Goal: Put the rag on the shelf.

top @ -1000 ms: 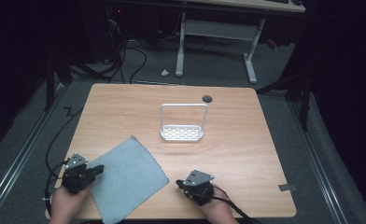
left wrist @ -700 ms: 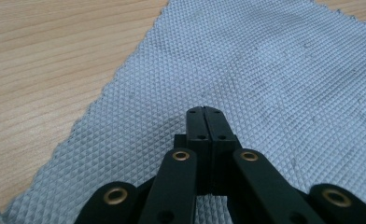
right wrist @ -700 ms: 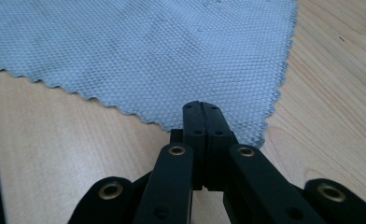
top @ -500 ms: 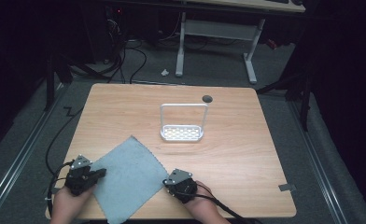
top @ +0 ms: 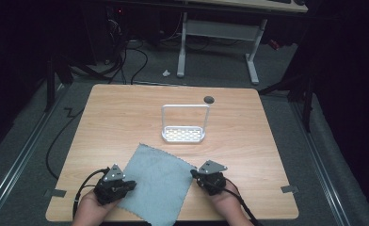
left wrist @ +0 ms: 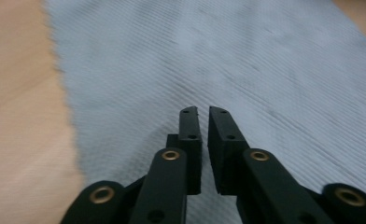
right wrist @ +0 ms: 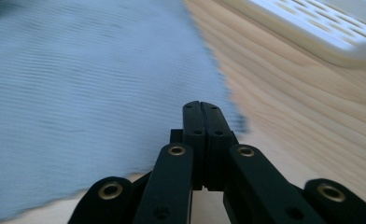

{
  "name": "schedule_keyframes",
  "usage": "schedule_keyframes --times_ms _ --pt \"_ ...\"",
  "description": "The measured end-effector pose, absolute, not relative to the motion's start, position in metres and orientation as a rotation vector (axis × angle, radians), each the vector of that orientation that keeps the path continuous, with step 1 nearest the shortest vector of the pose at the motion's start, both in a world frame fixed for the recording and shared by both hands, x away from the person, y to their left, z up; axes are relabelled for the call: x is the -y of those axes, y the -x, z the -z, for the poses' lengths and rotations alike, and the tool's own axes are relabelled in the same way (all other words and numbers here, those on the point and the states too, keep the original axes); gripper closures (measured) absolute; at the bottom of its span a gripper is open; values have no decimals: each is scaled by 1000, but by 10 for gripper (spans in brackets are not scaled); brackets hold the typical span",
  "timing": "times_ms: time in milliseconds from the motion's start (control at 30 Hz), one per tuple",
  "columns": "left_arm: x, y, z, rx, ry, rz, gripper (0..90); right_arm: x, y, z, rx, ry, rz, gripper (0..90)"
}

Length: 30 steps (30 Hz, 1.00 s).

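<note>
Right tongs (top: 195,173) swung out to the cloth's (top: 158,181) right corner, pressed together; left tongs (left wrist: 203,115), nearly closed, sit over its left edge; pinch both corners evenly before lifting.

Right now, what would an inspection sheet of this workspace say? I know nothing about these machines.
Surface: light wooden table, with a dark round hole near its far edge.
Job's things: grey square cloth lying flat at the near edge; white perforated tray with a wire-frame handle standing mid-table.
Clutter: nothing seen on the table.
Grippers: left tool over the cloth's left edge, jaws slightly apart; right tool at the cloth's right corner, jaws shut, nothing seen between them.
Cables: black cable trailing from the right tool.
Surroundings: dark floor, white desk frame, tangled cables behind.
</note>
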State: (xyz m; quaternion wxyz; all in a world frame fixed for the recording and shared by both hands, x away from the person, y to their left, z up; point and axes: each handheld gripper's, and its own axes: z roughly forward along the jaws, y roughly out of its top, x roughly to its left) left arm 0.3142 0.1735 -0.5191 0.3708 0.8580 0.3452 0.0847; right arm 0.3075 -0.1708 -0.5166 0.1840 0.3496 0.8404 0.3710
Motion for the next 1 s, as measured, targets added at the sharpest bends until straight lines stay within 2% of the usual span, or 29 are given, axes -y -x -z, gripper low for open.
schedule_keyframes --times_ms 100,333,667,800,1000 --pt "-186 -322 520 -975 -2130 -298 816 152 -287 514 -2456 -909 -1111 900" --pt "-192 -325 527 -1000 -2142 -289 857 135 -265 523 -2572 -816 -1060 900" --pt "-161 -312 526 -857 -2195 -162 859 186 -277 525 -2484 -956 -1006 900" --pt "-129 -307 526 -773 -2213 -122 858 218 -288 526 -2407 -1046 -987 900" --pt "-109 -307 528 -741 -2198 -128 851 238 -303 527 -2330 -1118 -953 900"
